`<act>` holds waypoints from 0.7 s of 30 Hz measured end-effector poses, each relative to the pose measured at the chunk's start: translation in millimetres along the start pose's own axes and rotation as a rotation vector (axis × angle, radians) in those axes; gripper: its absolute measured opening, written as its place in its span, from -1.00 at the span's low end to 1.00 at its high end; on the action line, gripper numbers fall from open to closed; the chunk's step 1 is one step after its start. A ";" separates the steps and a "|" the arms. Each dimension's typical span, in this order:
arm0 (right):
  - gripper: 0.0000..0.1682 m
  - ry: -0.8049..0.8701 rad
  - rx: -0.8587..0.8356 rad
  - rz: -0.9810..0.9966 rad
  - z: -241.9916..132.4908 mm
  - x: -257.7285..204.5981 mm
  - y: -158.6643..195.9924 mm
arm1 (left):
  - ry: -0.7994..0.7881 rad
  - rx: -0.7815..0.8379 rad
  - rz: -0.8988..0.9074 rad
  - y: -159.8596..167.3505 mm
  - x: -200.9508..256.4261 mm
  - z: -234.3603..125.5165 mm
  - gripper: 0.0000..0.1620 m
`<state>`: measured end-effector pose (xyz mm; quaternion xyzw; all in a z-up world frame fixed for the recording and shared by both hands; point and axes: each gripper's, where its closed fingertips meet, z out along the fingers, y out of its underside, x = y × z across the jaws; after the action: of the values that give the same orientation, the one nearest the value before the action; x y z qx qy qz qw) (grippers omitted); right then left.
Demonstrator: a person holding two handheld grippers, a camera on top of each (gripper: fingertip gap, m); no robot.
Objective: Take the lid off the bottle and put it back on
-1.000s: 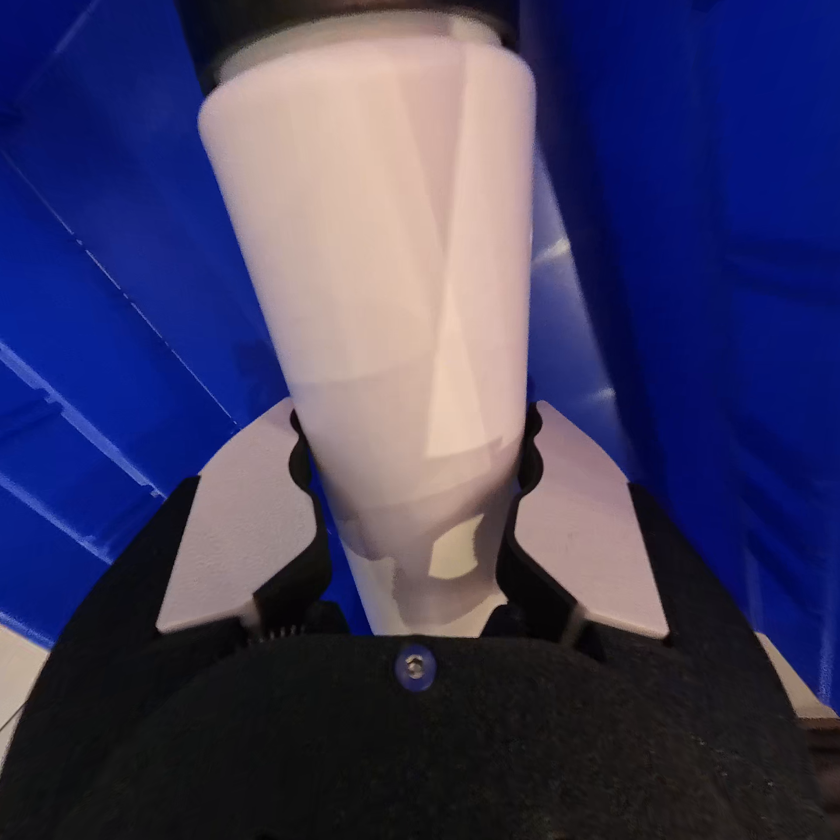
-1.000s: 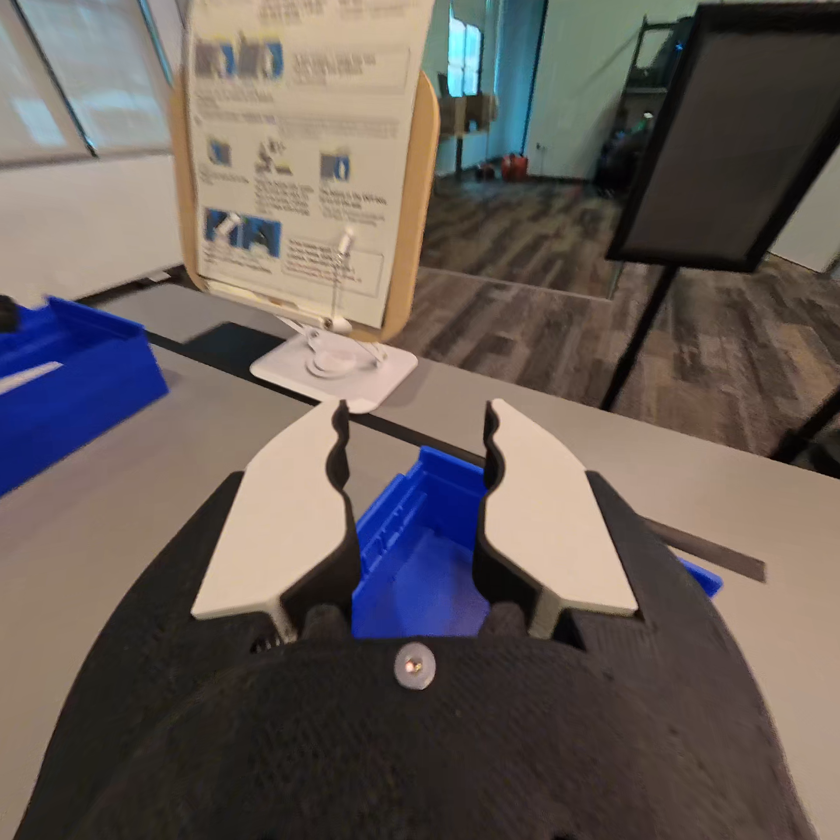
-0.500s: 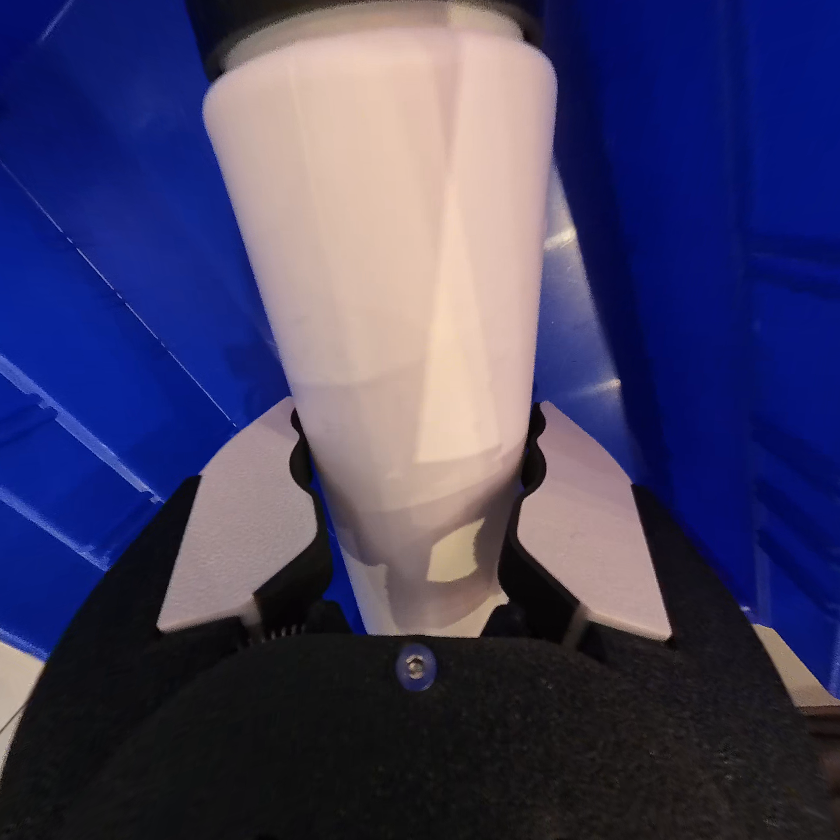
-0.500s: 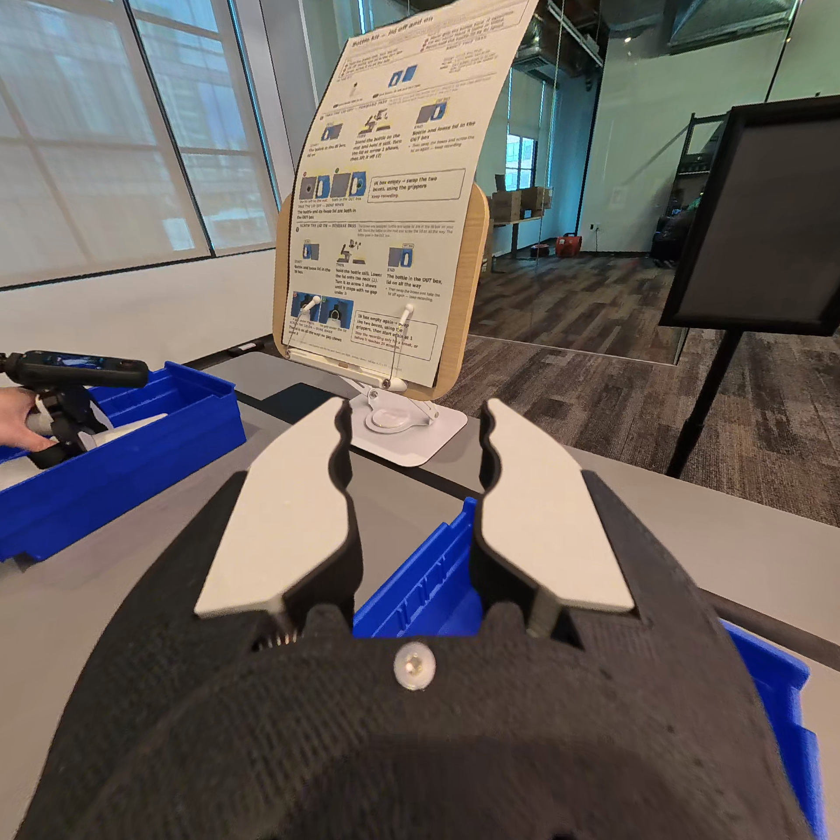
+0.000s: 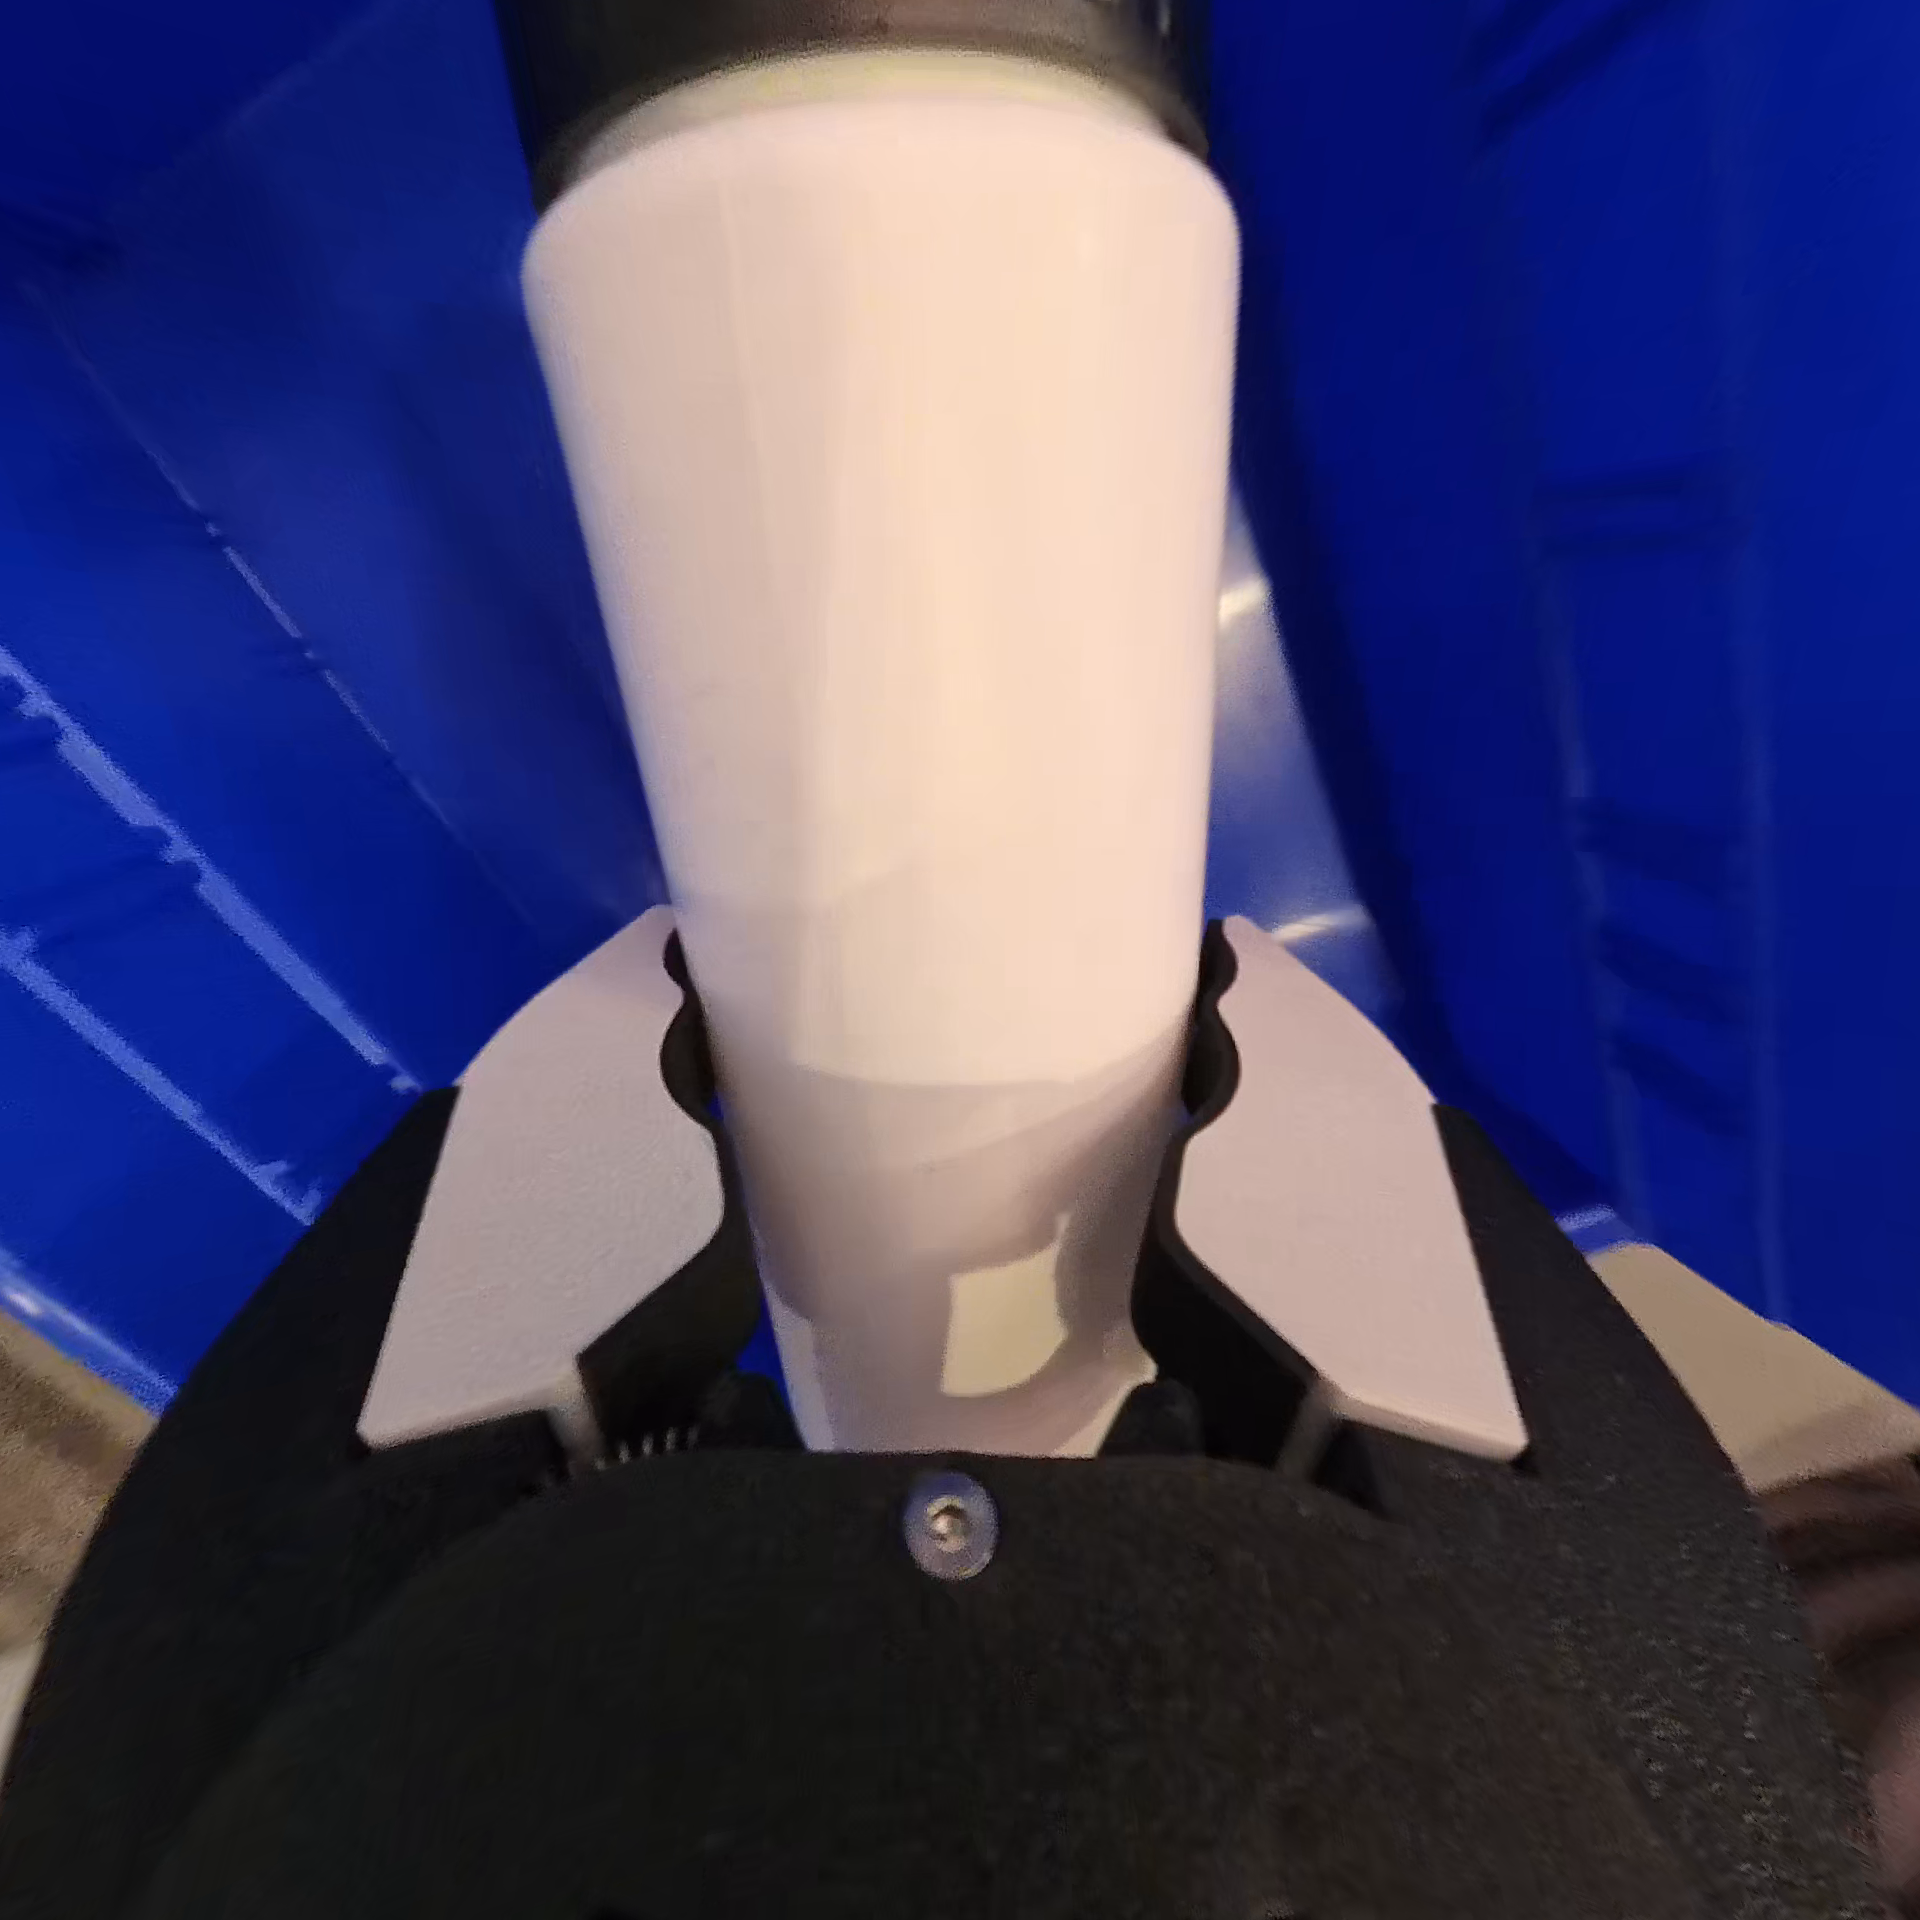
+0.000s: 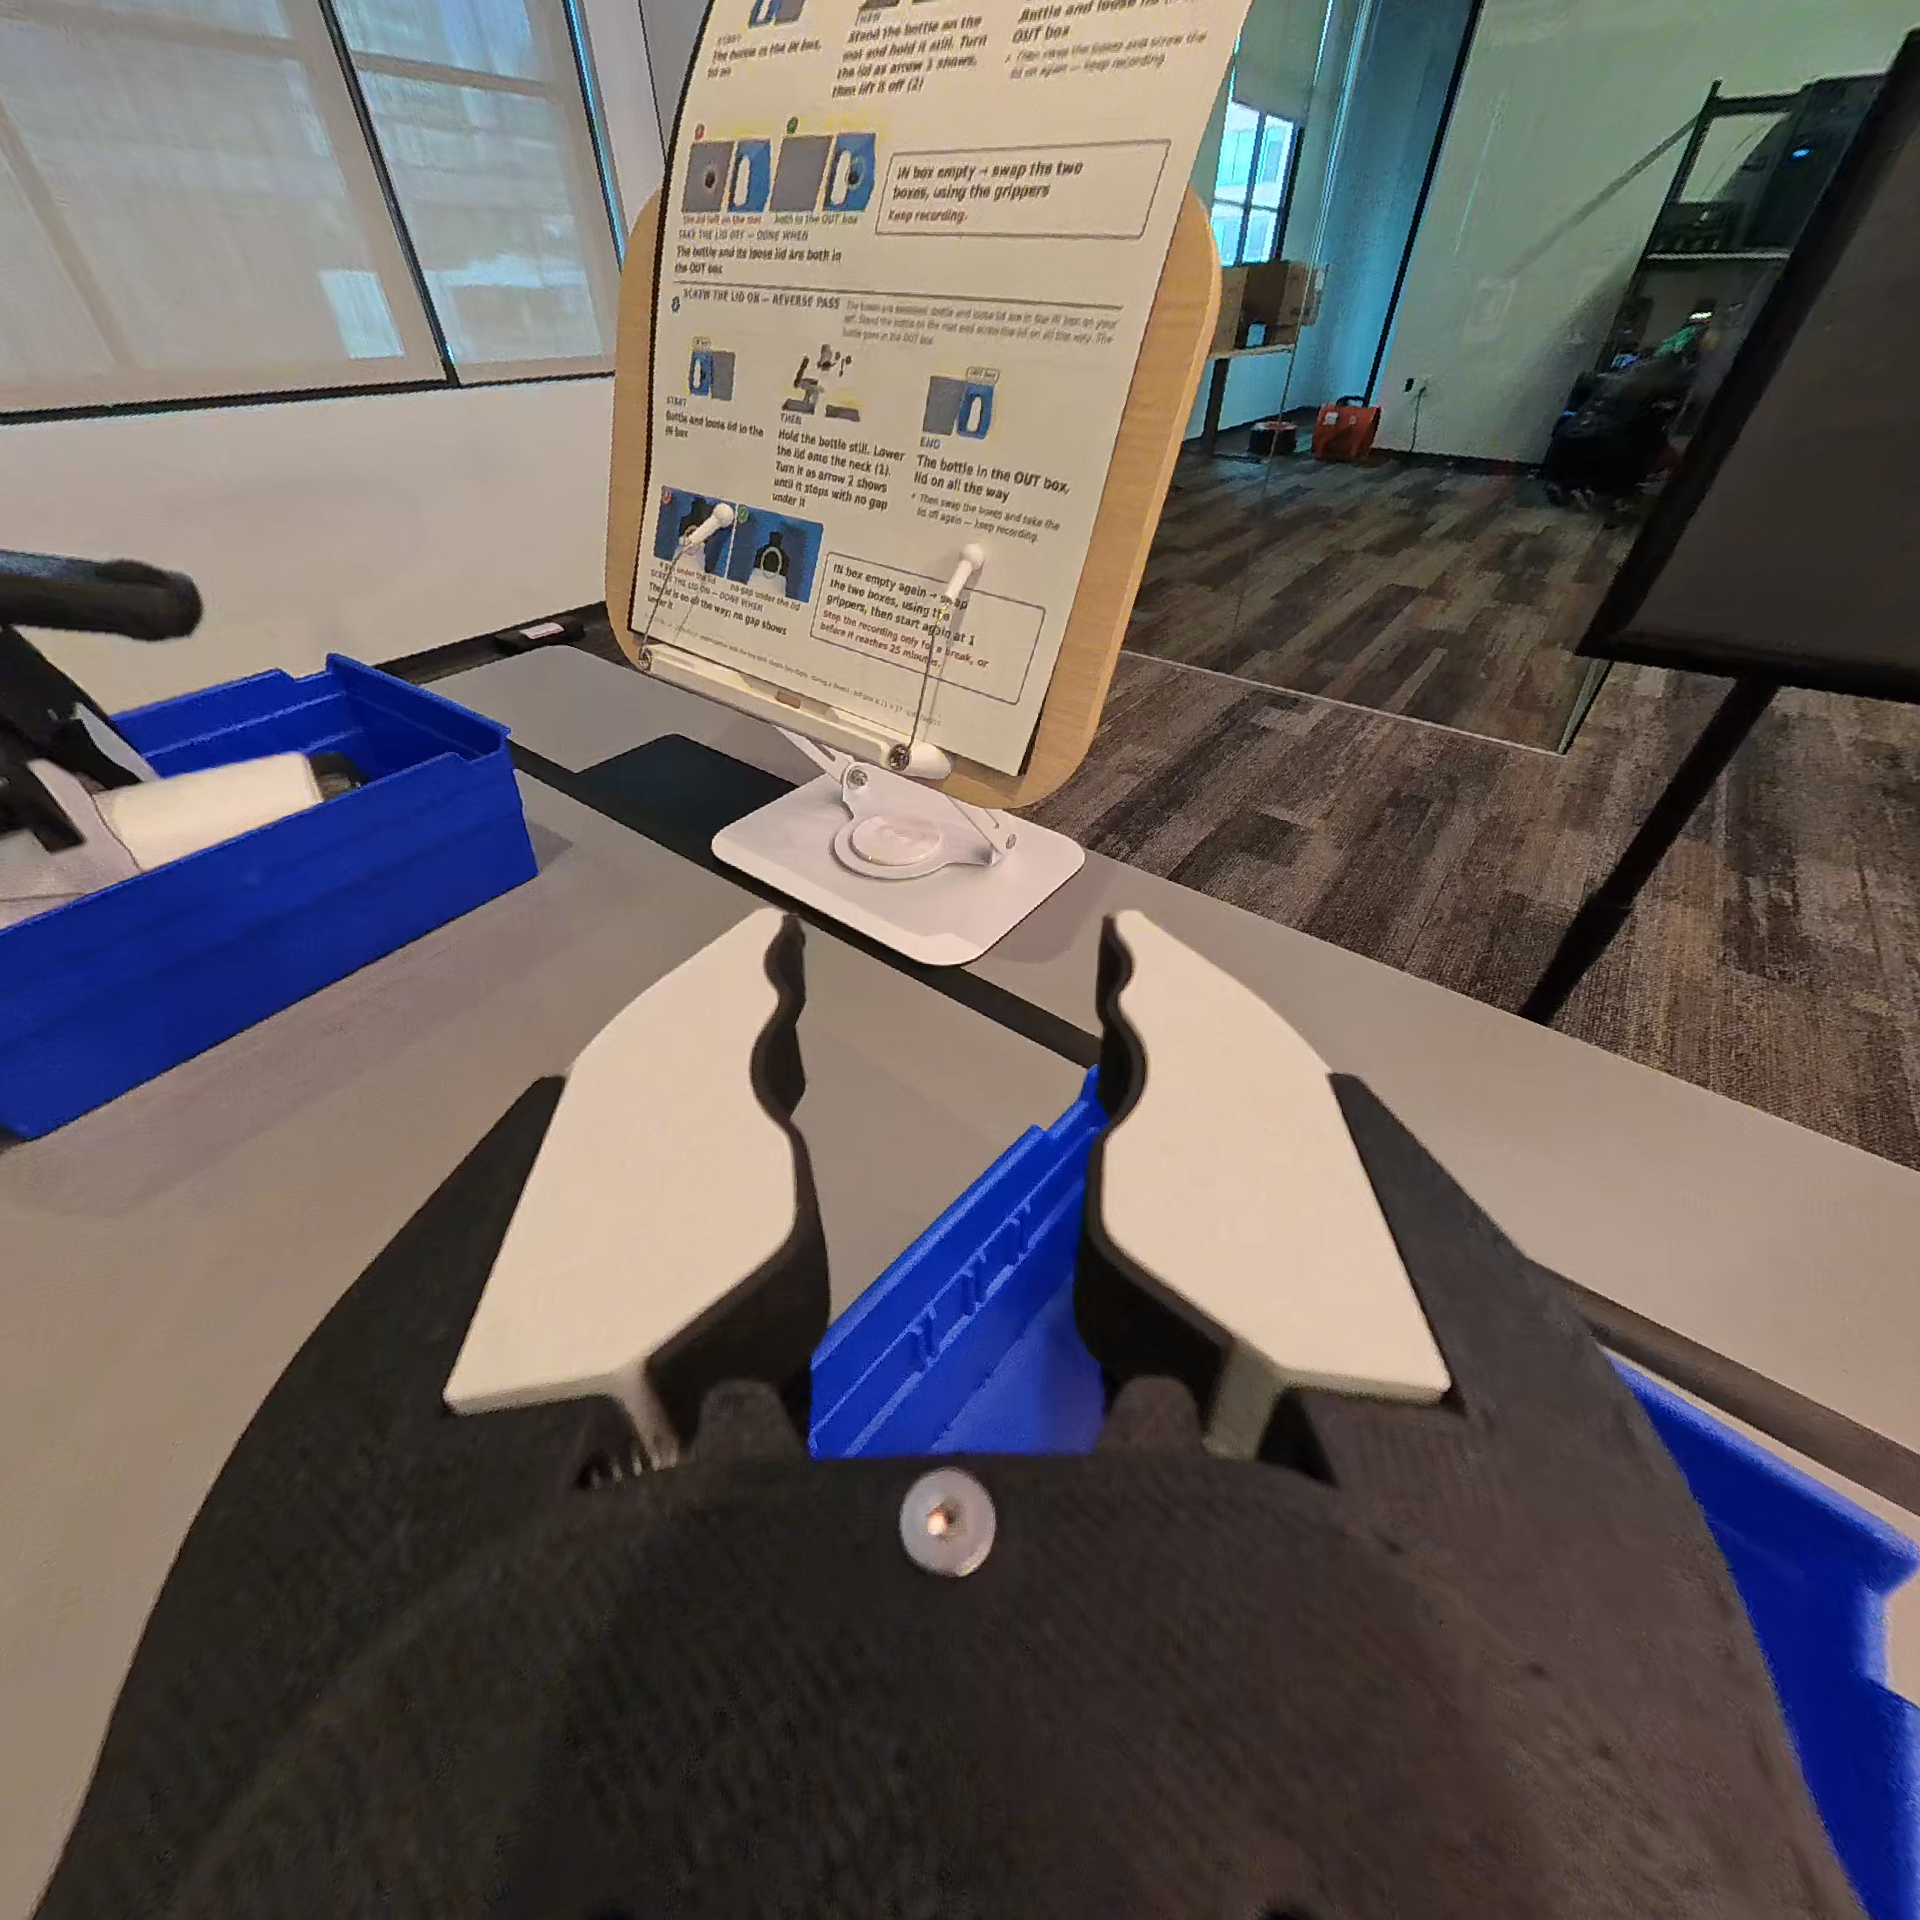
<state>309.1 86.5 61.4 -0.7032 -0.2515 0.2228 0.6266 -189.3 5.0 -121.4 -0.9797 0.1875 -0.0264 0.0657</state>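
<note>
A white bottle [image 5: 894, 582] with a dark lid [image 5: 852, 62] at its far end lies inside a blue bin [image 5: 260, 644]. My left gripper [image 5: 948, 997] is shut on the bottle's lower body, its fingers pressed against both sides. In the right wrist view the same bottle [image 6: 213, 805] and its dark lid [image 6: 335, 774] lie in the blue bin [image 6: 260, 914] at the far left, with the left gripper's black body over them. My right gripper [image 6: 948, 961] is open and empty, held above the near edge of a second blue bin [image 6: 966, 1320].
A wooden stand holding a printed instruction sheet [image 6: 914, 416] sits on a white base [image 6: 904, 852] at the back of the grey table [image 6: 260, 1195]. A black mat [image 6: 675, 784] lies beside it. A dark panel on a pole [image 6: 1787, 436] stands at the right.
The left wrist view has pulled back a little, the bottle still gripped; the bin's edge and table now show below. The right gripper has risen, tilted up and swung left, staying open.
</note>
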 end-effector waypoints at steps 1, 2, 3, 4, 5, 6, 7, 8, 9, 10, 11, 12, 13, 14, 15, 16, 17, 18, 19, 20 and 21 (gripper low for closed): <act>-0.34 -0.003 -0.005 0.001 1.4 -1.0 1.3 | 0.046 0.024 -0.002 -1.0 4.6 -4.5 0.12; -0.34 -0.005 -0.009 -0.001 2.8 -2.0 2.6 | 0.089 0.051 -0.004 -2.2 8.9 -9.5 0.12; -0.34 -0.010 -0.015 -0.002 4.3 -3.4 4.1 | 0.122 0.079 0.001 -3.8 12.5 -14.7 0.12; -0.34 -0.015 -0.023 -0.003 5.9 -5.1 5.9 | 0.149 0.111 0.009 -6.2 15.5 -20.0 0.12; -0.34 -0.020 -0.031 -0.005 7.9 -7.0 7.7 | 0.179 0.143 0.014 -8.8 19.0 -25.5 0.12; -0.34 -0.027 -0.039 -0.007 10.1 -9.5 9.8 | 0.208 0.175 0.021 -11.9 22.6 -30.8 0.12; -0.34 -0.039 -0.047 -0.008 12.8 -13.1 11.8 | 0.237 0.211 0.030 -15.8 26.6 -36.5 0.12; -0.34 -0.055 -0.054 -0.006 15.6 -17.9 13.7 | 0.270 0.247 0.041 -19.9 31.9 -42.6 0.12; -0.34 -0.076 -0.058 -0.002 18.9 -23.9 15.2 | 0.304 0.284 0.053 -24.3 38.3 -49.0 0.12; -0.34 -0.103 -0.061 0.004 22.4 -31.7 16.4 | 0.339 0.321 0.066 -28.8 45.2 -55.7 0.12; -0.34 -0.136 -0.064 0.013 26.2 -41.2 17.6 | 0.372 0.357 0.085 -33.2 53.2 -62.7 0.12; -0.34 -0.175 -0.065 0.026 30.0 -52.4 18.3 | 0.405 0.393 0.110 -37.3 62.1 -69.9 0.12; -0.34 -0.224 -0.062 0.045 33.7 -66.2 18.1 | 0.444 0.427 0.137 -41.1 72.8 -77.5 0.12; -0.34 -0.284 -0.058 0.067 37.0 -82.5 17.2 | 0.489 0.458 0.166 -44.2 85.3 -85.9 0.12; -0.33 -0.350 -0.054 0.091 39.5 -100.3 16.1 | 0.544 0.488 0.198 -46.3 99.6 -95.3 0.12; -0.33 -0.415 -0.052 0.114 41.4 -118.7 14.7 | 0.601 0.516 0.233 -47.1 115.0 -105.8 0.12; -0.33 -0.478 -0.049 0.134 42.6 -137.2 13.2 | 0.654 0.538 0.271 -46.3 130.8 -116.0 0.12; -0.31 -0.539 -0.044 0.152 43.1 -155.6 11.8 | 0.692 0.558 0.308 -45.4 145.5 -124.7 0.12; -0.30 -0.597 -0.041 0.167 42.8 -173.4 10.6 | 0.715 0.578 0.344 -45.3 159.2 -131.4 0.12; -0.28 -0.647 -0.040 0.181 42.3 -189.5 9.7 | 0.734 0.598 0.381 -45.5 172.9 -136.8 0.12; -0.24 -0.690 -0.038 0.193 41.5 -203.7 8.9 | 0.755 0.617 0.419 -45.8 186.9 -141.3 0.12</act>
<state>126.0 -11.2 47.4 -0.6187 -0.3845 0.5005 0.4677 -10.0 -38.8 29.8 -0.7787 0.3732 -0.4176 0.2828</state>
